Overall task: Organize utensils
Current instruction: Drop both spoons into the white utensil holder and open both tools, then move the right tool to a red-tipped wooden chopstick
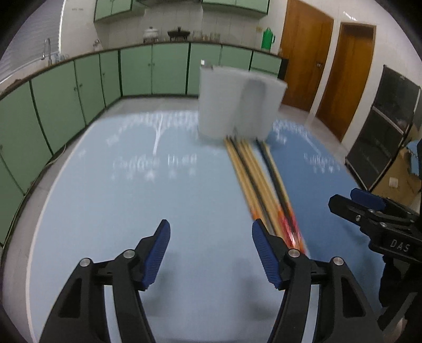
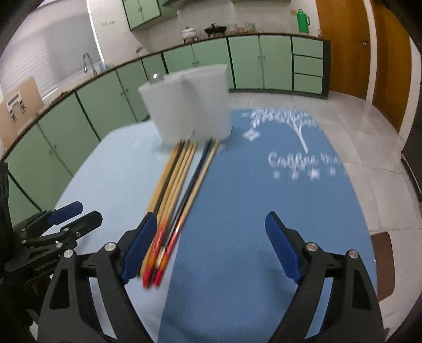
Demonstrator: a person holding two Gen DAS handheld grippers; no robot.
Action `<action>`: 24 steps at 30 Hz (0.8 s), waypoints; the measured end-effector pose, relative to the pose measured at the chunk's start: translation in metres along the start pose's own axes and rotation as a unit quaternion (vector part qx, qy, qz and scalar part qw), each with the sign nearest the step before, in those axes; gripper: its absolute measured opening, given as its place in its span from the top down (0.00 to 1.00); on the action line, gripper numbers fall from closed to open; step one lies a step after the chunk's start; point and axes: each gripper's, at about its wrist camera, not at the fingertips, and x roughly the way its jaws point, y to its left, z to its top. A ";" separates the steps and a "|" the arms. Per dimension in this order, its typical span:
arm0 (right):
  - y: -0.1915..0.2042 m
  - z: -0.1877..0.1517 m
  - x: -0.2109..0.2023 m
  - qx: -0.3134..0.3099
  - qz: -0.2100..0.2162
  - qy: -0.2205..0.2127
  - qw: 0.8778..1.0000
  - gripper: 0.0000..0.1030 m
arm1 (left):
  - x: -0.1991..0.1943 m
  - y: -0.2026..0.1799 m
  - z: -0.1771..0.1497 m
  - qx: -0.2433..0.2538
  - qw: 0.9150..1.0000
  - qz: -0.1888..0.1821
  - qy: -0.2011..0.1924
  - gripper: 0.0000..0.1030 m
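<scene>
**Two open grippers over a bundle of chopsticks**

A kitchen with green cabinets (image 1: 137,71) along the walls, and in the middle a table under a blue tablecloth (image 1: 105,205), pale blue on one half and deeper blue on the other, with a white tree design and lettering printed on it. Both views are smeared by motion, so fine detail is hard to read.

Closest in, the left gripper (image 1: 208,250) stands with its jaws apart and nothing between the blue pads, only bare cloth. Just beside its right finger, touching it or very nearly, lie the red-tipped ends of the chopsticks (image 1: 253,174). Off to its right, the right gripper (image 1: 366,200) comes into the left camera's view, black with a blue pad.

Over to the right wrist camera: the right gripper (image 2: 211,245) is spread wide too, pads empty. The chopsticks (image 2: 179,179) run past the inside of its left finger, their red ends right by that pad; whether they touch it I cannot tell. The left gripper (image 2: 71,216) shows low at its left.

Following the bundle away from both tools, the sticks lie flat, side by side, pointing to a white plastic holder (image 2: 190,105) standing upright at their far tips. Something metallic pokes above its rim, too blurred to name.

Beyond, a counter with pots, a green flask (image 2: 303,17) and wooden doors (image 1: 303,52).
</scene>
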 end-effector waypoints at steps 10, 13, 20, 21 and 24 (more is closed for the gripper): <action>0.020 -0.033 0.002 -0.037 -0.023 0.029 0.999 0.21 | 0.000 0.008 -0.030 -0.002 0.999 0.022 0.029 0.35; 0.019 -0.037 0.004 -0.036 -0.031 0.038 0.998 0.21 | -0.001 0.011 -0.033 -0.004 0.999 0.021 0.032 0.33; 0.023 -0.043 0.010 -0.052 -0.051 0.046 0.996 0.21 | -0.002 0.017 -0.038 -0.015 0.999 0.024 0.036 0.32; 0.024 -0.044 0.011 -0.056 -0.057 0.048 0.996 0.21 | -0.002 0.018 -0.038 -0.017 0.999 0.024 0.036 0.32; 0.030 -0.044 0.015 -0.065 -0.065 0.051 0.994 0.21 | -0.002 0.020 -0.038 -0.020 0.999 0.025 0.036 0.32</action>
